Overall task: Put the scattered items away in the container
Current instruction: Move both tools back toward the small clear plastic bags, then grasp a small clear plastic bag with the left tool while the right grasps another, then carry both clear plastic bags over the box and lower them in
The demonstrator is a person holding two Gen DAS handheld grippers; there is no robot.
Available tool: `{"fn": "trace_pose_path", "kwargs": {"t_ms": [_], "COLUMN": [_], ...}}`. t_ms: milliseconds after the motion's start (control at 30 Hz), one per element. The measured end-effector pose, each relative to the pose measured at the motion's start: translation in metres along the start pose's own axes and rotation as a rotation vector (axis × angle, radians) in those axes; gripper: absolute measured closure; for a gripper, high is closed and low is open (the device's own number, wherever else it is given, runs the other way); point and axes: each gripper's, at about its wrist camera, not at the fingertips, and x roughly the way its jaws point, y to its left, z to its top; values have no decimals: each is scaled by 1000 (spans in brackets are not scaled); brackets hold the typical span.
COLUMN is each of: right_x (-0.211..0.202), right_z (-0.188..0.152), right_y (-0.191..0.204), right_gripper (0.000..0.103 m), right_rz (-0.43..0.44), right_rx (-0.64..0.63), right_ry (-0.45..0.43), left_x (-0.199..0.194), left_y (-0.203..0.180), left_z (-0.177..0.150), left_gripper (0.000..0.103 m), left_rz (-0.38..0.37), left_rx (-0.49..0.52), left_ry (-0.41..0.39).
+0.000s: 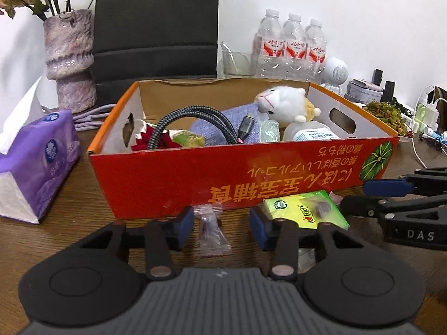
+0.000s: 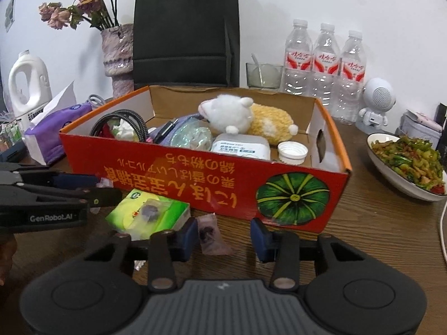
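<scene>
While both grippers' fingers (image 1: 184, 223) gape, seemingly gripping nothing, 2 wrapped sweets (image 1: 212, 230) lie between.

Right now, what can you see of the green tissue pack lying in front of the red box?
The green tissue pack is a soft, glossy plastic-wrapped packet, bright green with a yellow panel, a small round logo and red print. It lies flat on the wooden table, just in front of the red box; whether they touch is unclear. A small clear wrapper with a dark sweet rests on top. The left gripper and right gripper flank it, neither holding it.
</scene>
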Motion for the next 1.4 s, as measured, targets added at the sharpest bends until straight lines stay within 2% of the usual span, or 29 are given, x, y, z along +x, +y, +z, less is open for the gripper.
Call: {"fn": "trace_pose_path", "kwargs": {"t_ms": [267,333,367,400,733,967,1200,1400], "right_x": [6,4,3,2,-5,-12,-20,-40], "right_z": [-3,-4,-5,-5,-8,-8,-8,-3], "right_y": [2,3,4,5,7,9,8,7], "right_gripper": [68,78,82,86,90,92,92,92], "right_rz": [12,19,23,27,30,37,43,48], "right_rx": [-7,-13,-17,-23,-28,-37,-28,-17], "right_ry": [18,17,16,15,-8,-30,-51,-105], "left_x": [6,5,4,4,-2,-11,-14,-44], "left_y": [0,-2,-3,-3,0,-6,-4,-3], "left_z": [1,0,-1,-1,-3,-6,-6,2], "left_gripper": [70,73,79,79,79,79,79,79], "left_rz": [2,6,2,-4,-31,-11,-14,-51], "left_rx": [3,20,26,31,14,56,48,24], "left_ry": [22,23,22,21,8,-36,-47,-129]}}
